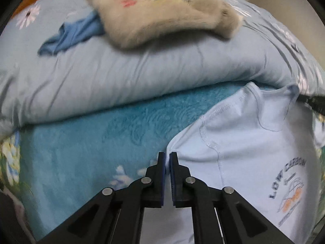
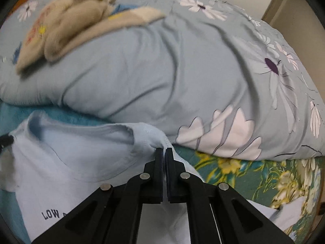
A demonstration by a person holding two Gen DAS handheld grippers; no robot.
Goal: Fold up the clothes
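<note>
**Inspector:** Position of the garment?

**Assistant:** The pale blue T-shirt [image 1: 254, 142] lies flat on the near part of the bed, printed side up, collar toward the far side, against the rolled grey-blue quilt [image 1: 121, 77]. A teal blanket [image 1: 91, 138] is under it.

**Inspector:** State of the tongs?

**Assistant:** Both are clenched on cloth. The left gripper [image 1: 167, 156] pinches the shirt's left edge by the sleeve seam. The right gripper [image 2: 164, 151] pinches the shoulder at the right of the collar [image 2: 81, 130].

**Inspector:** Advice for the fold?

**Assistant:** In my judgement, raise both hands evenly, keeping the edge taut between them, so no slack bunches. Carry the held edge clear of the quilt, then lay it square. The beige plush garment [image 1: 158, 12] on the quilt is well apart and poses no obstruction.
</note>
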